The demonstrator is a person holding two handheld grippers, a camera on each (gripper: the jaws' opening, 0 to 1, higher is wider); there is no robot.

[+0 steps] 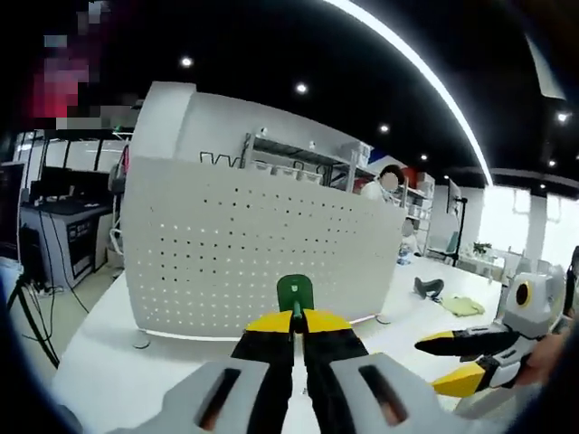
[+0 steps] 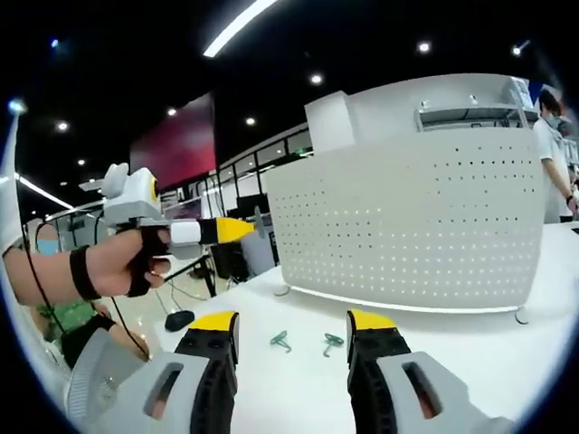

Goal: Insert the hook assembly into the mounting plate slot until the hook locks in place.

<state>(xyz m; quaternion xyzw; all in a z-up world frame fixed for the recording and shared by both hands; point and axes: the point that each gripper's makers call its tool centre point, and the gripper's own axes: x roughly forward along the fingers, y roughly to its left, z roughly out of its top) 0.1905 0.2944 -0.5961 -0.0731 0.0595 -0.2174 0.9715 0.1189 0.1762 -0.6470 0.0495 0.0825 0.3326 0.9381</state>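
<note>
The left gripper point(image 1: 296, 318) pinches a small green plastic hook point(image 1: 295, 295) before the white perforated metal panel point(image 1: 253, 244). The right gripper point(image 2: 292, 323) gapes wide above what look like two green hooks point(image 2: 308, 341) lying on the white table point(image 2: 470, 353).

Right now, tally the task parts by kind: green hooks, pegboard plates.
Green hooks: 3, one held in the left tool as the held hook, two loose hooks on the table
White perforated mounting plate: 1
Total: 4
</note>
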